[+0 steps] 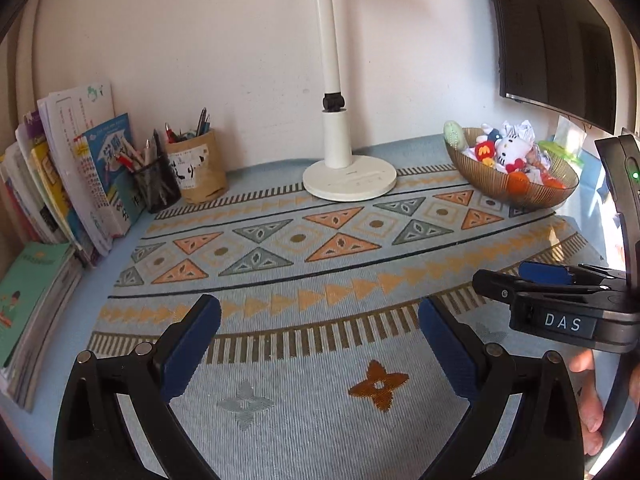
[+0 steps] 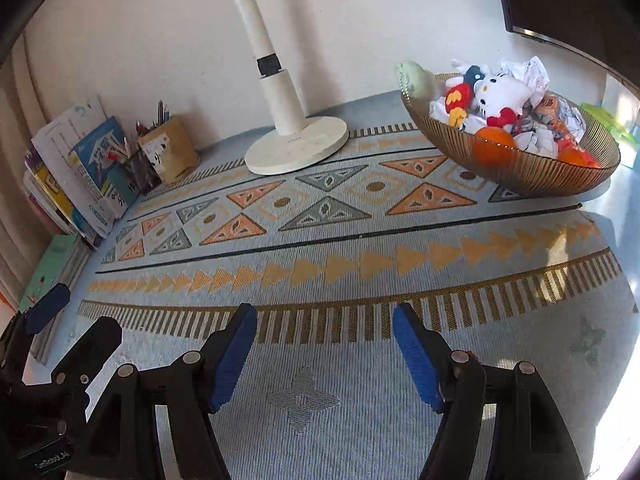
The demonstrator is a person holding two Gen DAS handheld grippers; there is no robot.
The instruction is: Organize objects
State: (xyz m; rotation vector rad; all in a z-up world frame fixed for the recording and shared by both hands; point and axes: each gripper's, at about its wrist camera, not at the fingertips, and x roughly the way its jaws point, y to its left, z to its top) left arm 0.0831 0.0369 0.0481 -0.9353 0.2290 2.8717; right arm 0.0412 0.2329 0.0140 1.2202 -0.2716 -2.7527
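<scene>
My left gripper [image 1: 320, 312] hangs open over the patterned mat [image 1: 320, 240], nothing between its blue pads. My right gripper [image 2: 324, 320] is open too, with only mat [image 2: 340, 248] showing between its fingers. In the left wrist view the right gripper [image 1: 516, 280] reaches in from the right edge, held by a hand [image 1: 592, 408]. The left gripper [image 2: 68, 320] shows at the lower left of the right wrist view. An amber ribbed bowl [image 1: 516, 188] at the back right holds plush toys, crumpled paper and orange balls; the same bowl [image 2: 520, 176] is nearer in the right wrist view.
A white desk lamp [image 1: 348, 178] stands at the back middle by the wall. At the back left are a paper pen holder [image 1: 198, 168], a black mesh pen cup [image 1: 156, 184] and leaning books [image 1: 80, 176]; green booklets [image 1: 28, 304] lie flat. A dark monitor [image 1: 556, 40] hangs top right.
</scene>
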